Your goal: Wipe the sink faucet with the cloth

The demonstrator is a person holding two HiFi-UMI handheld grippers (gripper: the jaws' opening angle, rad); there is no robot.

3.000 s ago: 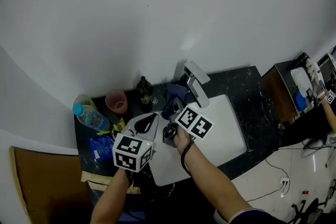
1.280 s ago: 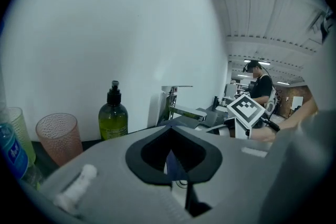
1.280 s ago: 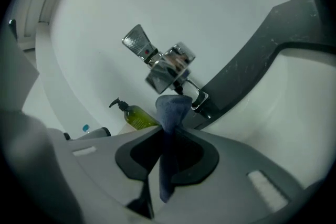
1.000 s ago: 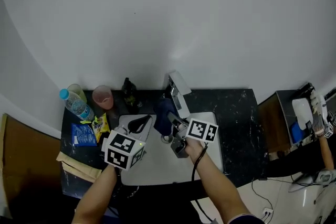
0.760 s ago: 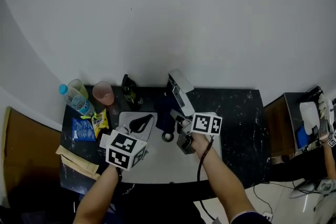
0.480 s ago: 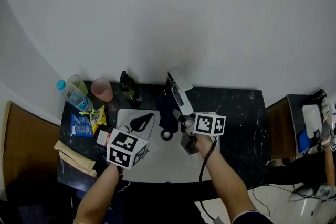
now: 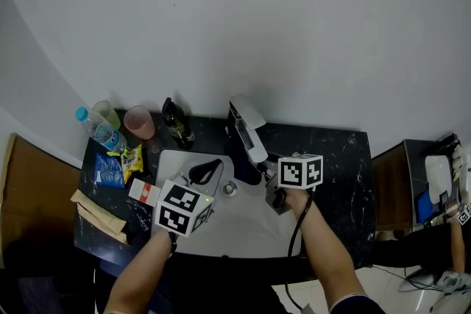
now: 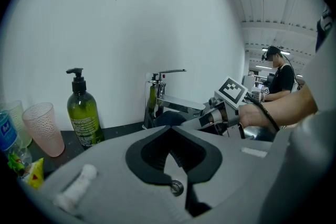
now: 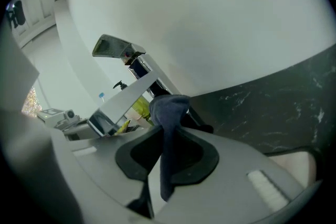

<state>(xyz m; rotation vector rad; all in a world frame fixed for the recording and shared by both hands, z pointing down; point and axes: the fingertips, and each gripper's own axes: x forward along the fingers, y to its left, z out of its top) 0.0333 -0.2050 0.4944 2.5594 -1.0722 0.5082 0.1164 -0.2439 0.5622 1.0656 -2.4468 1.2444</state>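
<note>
The chrome faucet (image 7: 246,130) stands at the back rim of the white sink (image 7: 243,228), its spout reaching out over the basin. My right gripper (image 7: 260,171) is beside the spout and shut on a dark blue cloth (image 7: 238,158). In the right gripper view the cloth (image 9: 168,110) bunches above the jaws of that gripper (image 9: 167,131), a tail hangs between them, and it lies against the spout (image 9: 124,104). My left gripper (image 7: 208,171) hovers over the sink's left part, shut and empty. In the left gripper view the jaws of that gripper (image 8: 169,131) meet, with the faucet (image 8: 157,93) beyond.
A green soap bottle (image 7: 175,124), a pink cup (image 7: 138,121), a water bottle (image 7: 96,130), snack packets (image 7: 112,170) and a small box (image 7: 143,191) crowd the dark counter (image 7: 335,158) left of the sink. The drain (image 7: 230,189) lies below the spout. A person (image 8: 281,75) stands far off.
My right gripper has rolled and shifted right along the spout with the cloth in it. The left gripper has edged toward the sink's middle. Both stay shut.
</note>
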